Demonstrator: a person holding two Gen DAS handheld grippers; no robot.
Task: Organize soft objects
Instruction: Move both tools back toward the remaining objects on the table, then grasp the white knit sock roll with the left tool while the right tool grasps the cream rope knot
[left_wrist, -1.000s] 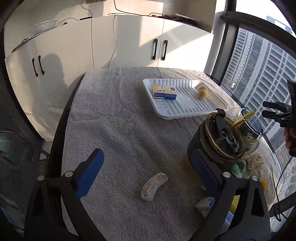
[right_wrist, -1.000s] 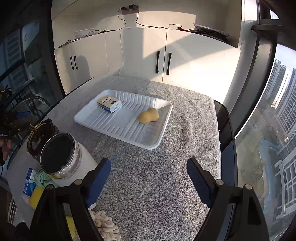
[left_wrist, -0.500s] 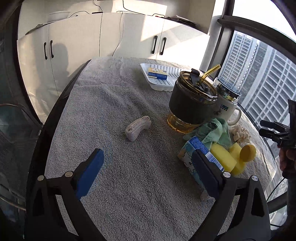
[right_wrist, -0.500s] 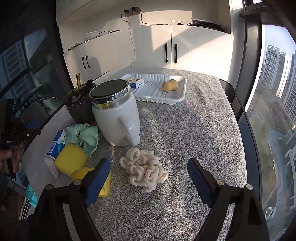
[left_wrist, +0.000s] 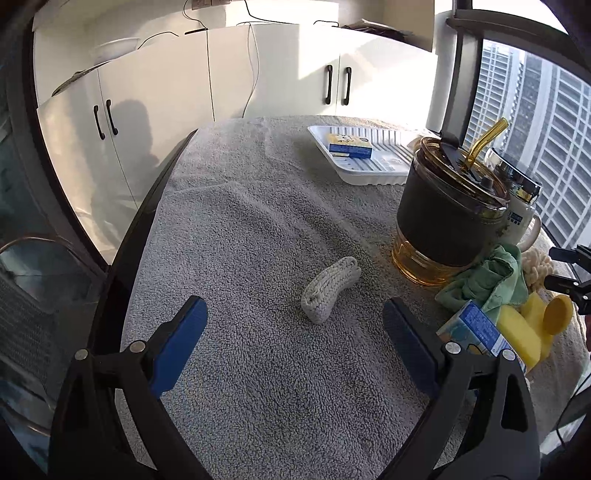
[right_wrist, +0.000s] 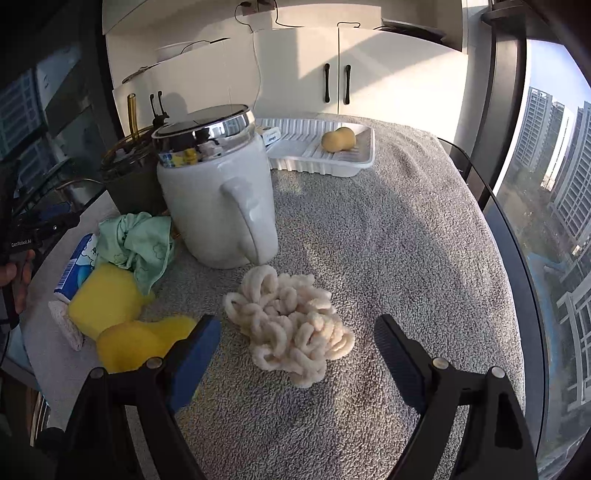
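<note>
My left gripper (left_wrist: 295, 332) is open and empty, just short of a small grey knitted roll (left_wrist: 330, 289) on the grey towel. My right gripper (right_wrist: 295, 343) is open, its fingers on either side of a cream looped cloth (right_wrist: 290, 323), low over it. A white tray (left_wrist: 364, 170) at the far side holds a blue-and-yellow tissue pack (left_wrist: 350, 146) and, in the right wrist view, a yellow sponge ball (right_wrist: 338, 139). A green cloth (right_wrist: 138, 242), yellow sponges (right_wrist: 105, 301) and a blue tissue pack (right_wrist: 74, 269) lie in a pile.
A dark tumbler with a yellow straw (left_wrist: 448, 210) and a white lidded mug (right_wrist: 218, 195) stand between the pile and the tray. The round table's black edge (left_wrist: 140, 221) runs along the left. White cabinets (left_wrist: 221, 74) stand behind; windows are on the right.
Both grippers have drawn back from over the tray and come down low. The left now faces the knitted roll closely; the right has closed in on the looped cloth.
</note>
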